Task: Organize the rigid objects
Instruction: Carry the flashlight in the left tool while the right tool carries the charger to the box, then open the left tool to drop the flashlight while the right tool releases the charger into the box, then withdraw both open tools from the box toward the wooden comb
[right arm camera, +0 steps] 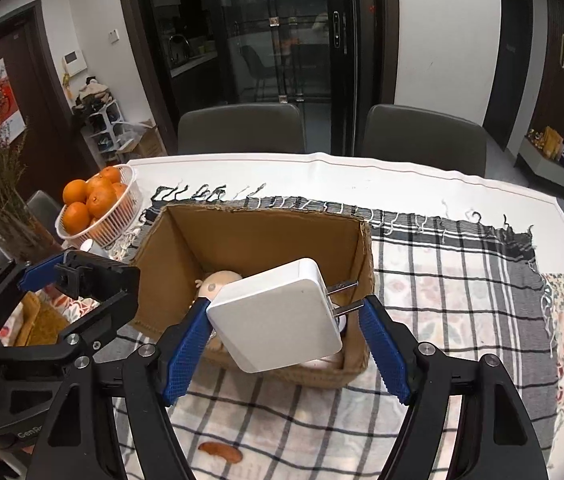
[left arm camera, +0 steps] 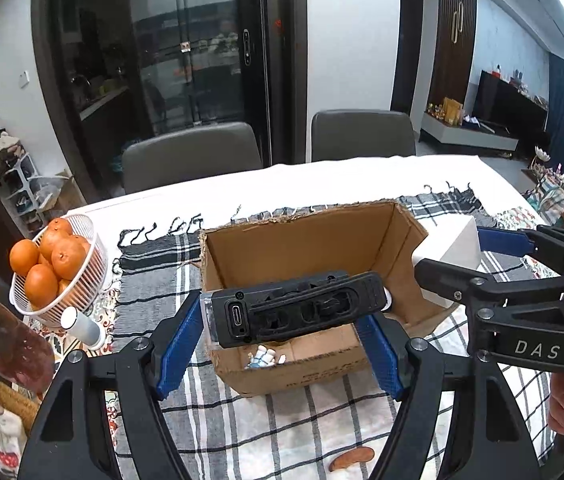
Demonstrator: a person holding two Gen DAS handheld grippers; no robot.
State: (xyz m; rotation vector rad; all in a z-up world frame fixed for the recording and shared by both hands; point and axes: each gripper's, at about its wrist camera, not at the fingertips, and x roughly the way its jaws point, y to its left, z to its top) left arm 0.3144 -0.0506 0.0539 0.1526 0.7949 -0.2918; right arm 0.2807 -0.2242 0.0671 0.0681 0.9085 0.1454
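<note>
- My left gripper (left arm camera: 284, 320) pinches a black gadget (left arm camera: 298, 307) over the cardboard box (left arm camera: 306, 236).
- My right gripper (right arm camera: 282, 320) pinches a white plug charger (right arm camera: 277, 316) over it too.

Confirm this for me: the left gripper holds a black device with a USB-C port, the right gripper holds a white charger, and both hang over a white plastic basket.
One thing is wrong: the container under them is a brown cardboard box, not a white plastic basket. Both wrist views show it. The left gripper does hold the black device, and the right gripper does hold the white charger.
</note>
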